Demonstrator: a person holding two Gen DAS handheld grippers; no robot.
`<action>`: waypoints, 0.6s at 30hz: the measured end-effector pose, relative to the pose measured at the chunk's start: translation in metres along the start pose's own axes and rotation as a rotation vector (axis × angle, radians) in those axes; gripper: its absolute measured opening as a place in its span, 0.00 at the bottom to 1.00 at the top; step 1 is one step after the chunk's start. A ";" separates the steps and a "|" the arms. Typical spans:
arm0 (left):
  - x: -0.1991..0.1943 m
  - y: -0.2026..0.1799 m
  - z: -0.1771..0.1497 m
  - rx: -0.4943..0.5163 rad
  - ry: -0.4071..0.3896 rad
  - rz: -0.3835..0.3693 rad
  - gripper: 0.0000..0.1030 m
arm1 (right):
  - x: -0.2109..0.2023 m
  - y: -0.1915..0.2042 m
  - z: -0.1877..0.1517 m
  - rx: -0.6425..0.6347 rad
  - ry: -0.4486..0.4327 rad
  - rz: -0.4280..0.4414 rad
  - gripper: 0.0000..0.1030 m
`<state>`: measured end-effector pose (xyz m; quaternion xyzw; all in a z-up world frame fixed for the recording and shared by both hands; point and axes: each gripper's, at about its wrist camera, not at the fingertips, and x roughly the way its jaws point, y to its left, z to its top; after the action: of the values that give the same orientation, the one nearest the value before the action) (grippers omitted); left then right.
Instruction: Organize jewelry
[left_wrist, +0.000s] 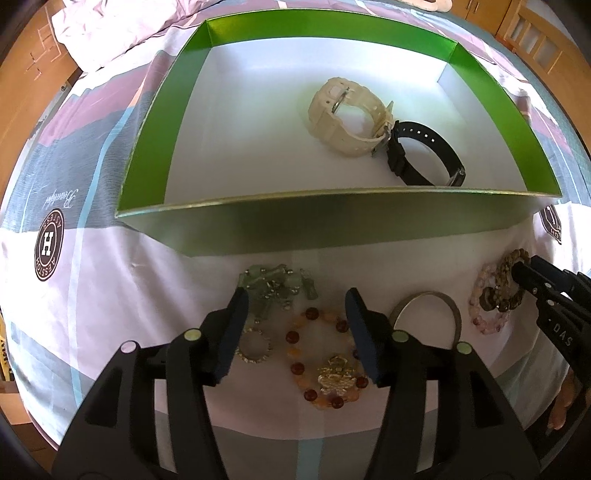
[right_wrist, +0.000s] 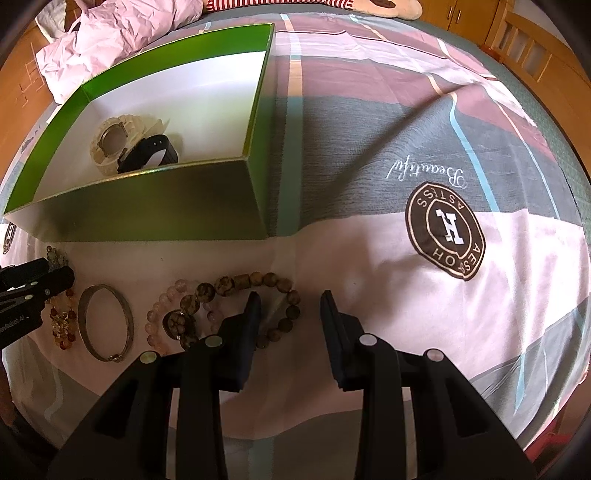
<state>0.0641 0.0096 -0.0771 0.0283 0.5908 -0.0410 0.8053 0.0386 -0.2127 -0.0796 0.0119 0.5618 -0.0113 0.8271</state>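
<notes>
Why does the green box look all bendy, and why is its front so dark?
Left wrist view: the fisheye lens bows the green box's straight front wall into a curve, and that wall sits in shadow while its white floor is brightly lit. Right wrist view: the same box leans and stretches toward the corner, front wall again shaded.

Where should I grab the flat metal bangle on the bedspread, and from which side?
Grip the metal bangle across its thin band from straight above, one finger inside the ring, one outside. It lies flat on the bedspread, so only the rim offers purchase; its far arc has clear cloth around it.
</notes>
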 end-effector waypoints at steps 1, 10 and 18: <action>0.000 -0.001 0.000 0.003 0.000 0.002 0.54 | 0.000 0.000 0.000 -0.003 -0.001 -0.001 0.33; 0.001 -0.008 0.000 0.045 -0.007 0.017 0.14 | -0.004 0.011 -0.004 -0.043 -0.002 0.024 0.08; -0.029 0.010 0.003 -0.010 -0.081 -0.044 0.00 | -0.039 0.013 0.001 -0.038 -0.128 0.060 0.07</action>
<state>0.0596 0.0206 -0.0488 0.0095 0.5583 -0.0569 0.8277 0.0256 -0.1993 -0.0431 0.0123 0.5074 0.0234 0.8613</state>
